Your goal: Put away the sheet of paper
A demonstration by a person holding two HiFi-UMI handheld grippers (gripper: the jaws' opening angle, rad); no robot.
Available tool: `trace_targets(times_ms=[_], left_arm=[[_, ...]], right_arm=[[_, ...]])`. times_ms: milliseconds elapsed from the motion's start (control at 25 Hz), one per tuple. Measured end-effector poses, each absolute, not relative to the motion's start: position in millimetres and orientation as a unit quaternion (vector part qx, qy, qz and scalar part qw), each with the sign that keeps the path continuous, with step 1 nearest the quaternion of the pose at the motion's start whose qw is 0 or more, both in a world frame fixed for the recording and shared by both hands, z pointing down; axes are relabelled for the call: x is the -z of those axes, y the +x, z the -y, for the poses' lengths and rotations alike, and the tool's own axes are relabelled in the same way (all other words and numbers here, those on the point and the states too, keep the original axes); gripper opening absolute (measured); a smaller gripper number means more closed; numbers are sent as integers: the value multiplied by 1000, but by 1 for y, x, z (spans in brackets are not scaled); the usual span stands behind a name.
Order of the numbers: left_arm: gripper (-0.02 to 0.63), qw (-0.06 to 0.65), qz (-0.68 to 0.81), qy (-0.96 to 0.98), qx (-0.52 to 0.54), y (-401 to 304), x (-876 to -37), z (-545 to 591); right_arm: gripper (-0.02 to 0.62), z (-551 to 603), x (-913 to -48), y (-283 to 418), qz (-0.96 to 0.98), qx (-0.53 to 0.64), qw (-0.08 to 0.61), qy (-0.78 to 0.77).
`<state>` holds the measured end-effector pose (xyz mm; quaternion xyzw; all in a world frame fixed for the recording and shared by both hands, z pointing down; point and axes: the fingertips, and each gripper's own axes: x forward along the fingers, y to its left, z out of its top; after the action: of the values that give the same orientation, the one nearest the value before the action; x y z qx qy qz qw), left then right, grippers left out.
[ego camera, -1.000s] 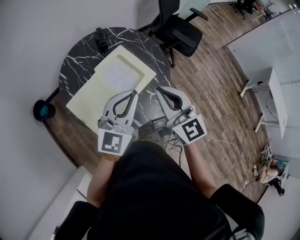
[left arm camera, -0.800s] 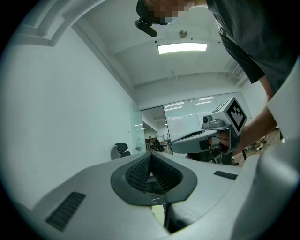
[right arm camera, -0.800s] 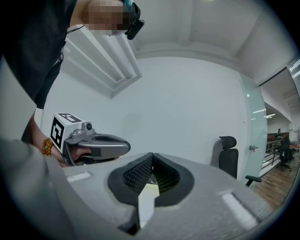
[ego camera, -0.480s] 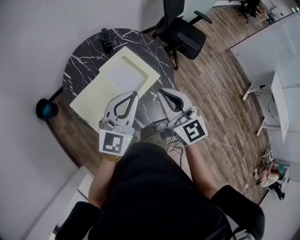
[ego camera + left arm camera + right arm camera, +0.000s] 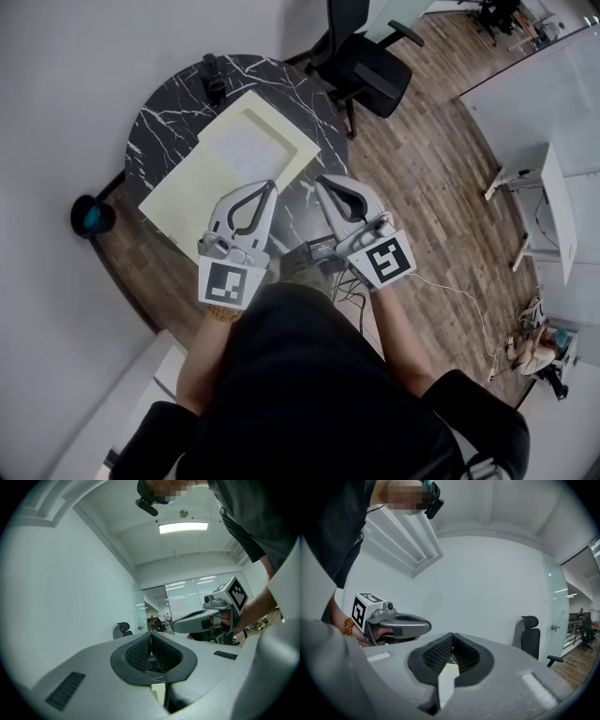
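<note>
While you stand at the near side of the round black marble worktop (image 5: 159, 112), the pale yellow folder (image 5: 187, 202) lying open on it is the thing to measure from. Nearest to you, on your side of the folder, you hold both grippers side by side and roughly level, their marker cubes toward your chest and their tips toward the folder.

The left gripper (image 5: 272, 185) hangs over the folder's near right corner. Its jaws are closed tip against tip, with nothing caught between the ribbed pads (image 5: 140, 651); only a sliver of the yellow folder shows below through the gap behind them. The right gripper (image 5: 319, 180) sits just right of the folder, over bare marble. Its jaws also meet at the tips and carry nothing.

The folder lies at a slant across the worktop and has two halves. Its left half is flat and bare. Its far right half has a raised rim, and the sheet of paper (image 5: 246, 148) lies flat inside that rim, white against the yellow, apart from both grippers.

Beyond the folder's far corner, a small black object (image 5: 216, 80) stands at the worktop's far edge; you cannot tell what it is. Left of the folder, down on the floor, sits a round black thing with a blue top (image 5: 89, 217). Farther off, past the folder's far right side, a black office chair (image 5: 370, 70) stands on the wooden floor (image 5: 422, 169).
</note>
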<state>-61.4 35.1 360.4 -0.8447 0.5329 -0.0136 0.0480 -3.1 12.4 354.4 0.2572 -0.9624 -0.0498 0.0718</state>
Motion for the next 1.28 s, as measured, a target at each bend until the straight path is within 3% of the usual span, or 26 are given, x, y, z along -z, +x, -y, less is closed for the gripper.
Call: trace_targets(times_ms=[560, 1280], left_arm=[[11, 38, -557, -829, 22, -80, -368, -45], [11, 30, -551, -833, 24, -83, -374, -42]], right_arm=[[-2, -16, -353, -22, 970, 46, 47, 232], [-3, -15, -358, -26, 969, 45, 66, 235]])
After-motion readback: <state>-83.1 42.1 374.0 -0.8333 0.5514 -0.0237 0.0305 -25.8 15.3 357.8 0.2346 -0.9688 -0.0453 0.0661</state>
